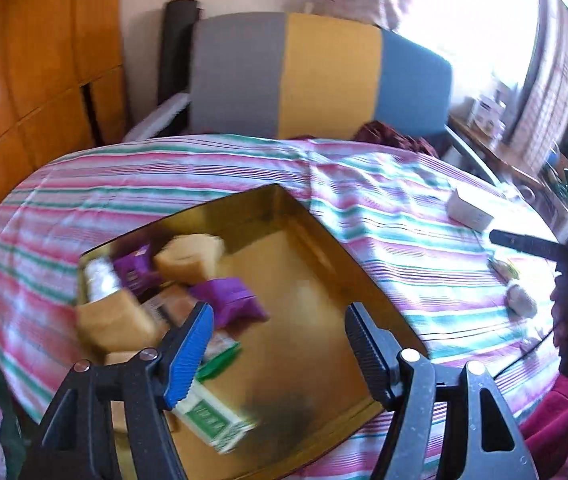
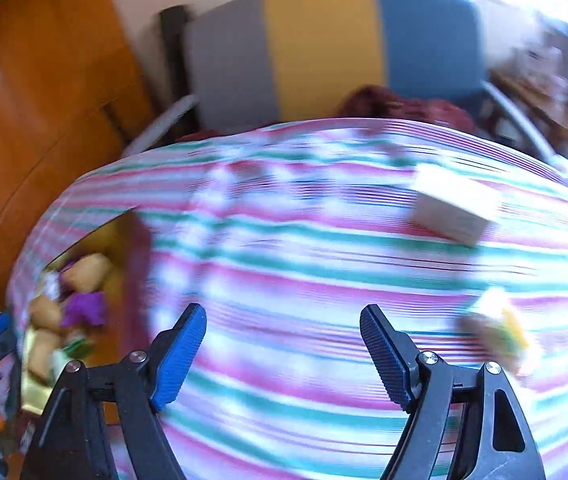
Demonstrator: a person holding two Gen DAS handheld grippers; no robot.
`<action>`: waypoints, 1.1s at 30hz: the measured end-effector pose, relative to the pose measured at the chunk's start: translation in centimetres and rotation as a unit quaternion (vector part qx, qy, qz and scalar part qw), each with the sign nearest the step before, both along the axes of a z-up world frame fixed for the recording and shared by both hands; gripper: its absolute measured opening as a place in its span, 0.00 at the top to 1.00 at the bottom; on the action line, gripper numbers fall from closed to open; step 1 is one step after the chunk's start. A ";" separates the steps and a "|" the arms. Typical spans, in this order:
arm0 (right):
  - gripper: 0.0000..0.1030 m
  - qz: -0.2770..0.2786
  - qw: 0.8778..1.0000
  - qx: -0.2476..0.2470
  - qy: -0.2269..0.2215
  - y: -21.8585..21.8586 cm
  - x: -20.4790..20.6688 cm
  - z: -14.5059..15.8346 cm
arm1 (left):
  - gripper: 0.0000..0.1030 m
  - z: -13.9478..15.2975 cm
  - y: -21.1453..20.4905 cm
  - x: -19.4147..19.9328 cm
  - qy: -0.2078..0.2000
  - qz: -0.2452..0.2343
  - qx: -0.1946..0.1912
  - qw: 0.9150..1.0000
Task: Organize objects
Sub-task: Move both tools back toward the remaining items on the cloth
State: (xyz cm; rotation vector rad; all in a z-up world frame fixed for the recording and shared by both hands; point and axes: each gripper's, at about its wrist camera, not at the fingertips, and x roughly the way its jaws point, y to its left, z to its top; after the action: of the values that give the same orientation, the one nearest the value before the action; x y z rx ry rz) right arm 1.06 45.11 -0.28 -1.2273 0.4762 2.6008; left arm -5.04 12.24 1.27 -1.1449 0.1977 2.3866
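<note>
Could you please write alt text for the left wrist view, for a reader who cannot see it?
The open, empty left gripper hangs over a gold tin holding purple packets, tan packets and a green-and-white box, on a striped tablecloth. A white box lies farther right.

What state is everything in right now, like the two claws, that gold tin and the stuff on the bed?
Left claw: open, empty, over the tin.
Right claw: open, empty.
Gold tin: lidless, partly filled with packets.
White box: lying on the striped cloth, outside the tin.
</note>
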 end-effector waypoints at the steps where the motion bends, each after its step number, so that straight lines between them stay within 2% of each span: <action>1: 0.22 -0.026 1.000 0.000 -0.001 1.8 0.7 -0.1 | 0.33 0.0 0.9 -0.1 -0.002 -0.008 -0.003 1.000; 4: 0.21 -0.101 0.995 -0.006 -0.001 6.8 2.8 -0.7 | 0.35 0.5 4.3 -0.3 0.000 -0.049 -0.010 0.999; 7: 0.21 -0.179 0.983 -0.025 0.003 10.9 5.2 -1.7 | 0.35 1.3 9.0 -0.1 0.018 -0.105 -0.026 0.994; 9: 0.21 -0.228 0.972 -0.054 0.005 13.0 6.6 -2.8 | 0.35 1.7 12.4 0.1 0.033 -0.145 -0.038 0.988; 12: 0.21 -0.264 0.960 -0.098 0.001 15.1 7.6 -3.6 | 0.33 1.7 18.0 0.2 0.045 -0.211 -0.058 0.975; 15: 0.19 -0.272 0.956 -0.110 0.015 15.5 8.3 -3.2 | 0.20 1.3 23.7 0.6 0.085 -0.278 -0.094 0.952; 18: 0.19 -0.271 0.954 -0.126 0.021 15.5 8.6 -3.1 | 0.20 0.4 29.6 0.6 0.117 -0.334 -0.133 0.926; 20: 0.19 -0.273 0.953 -0.131 0.025 15.5 8.9 -2.9 | 0.19 -0.4 32.7 0.0 0.123 -0.363 -0.150 0.911; 21: 0.19 -0.276 0.951 -0.132 0.030 15.6 9.2 -2.8 | 0.18 -0.7 33.7 -0.2 0.126 -0.369 -0.156 0.908; 25: 0.19 -0.295 0.941 -0.156 0.057 16.4 10.4 -2.3 | 0.15 -2.6 38.4 -1.3 0.126 -0.415 -0.184 0.882; 28: 0.18 -0.298 0.935 -0.179 0.064 16.9 10.8 -2.6 | 0.15 -4.0 41.1 -1.7 0.132 -0.448 -0.208 0.859; 33: 0.18 -0.289 0.931 -0.214 0.067 16.9 10.5 -3.3 | 0.15 -5.6 44.7 -2.2 0.131 -0.496 -0.226 0.828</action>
State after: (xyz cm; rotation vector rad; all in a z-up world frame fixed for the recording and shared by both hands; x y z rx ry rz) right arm 11.57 62.02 -3.57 -0.8312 1.2693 2.1283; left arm -7.20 56.93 -4.30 -0.5988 1.1863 1.5327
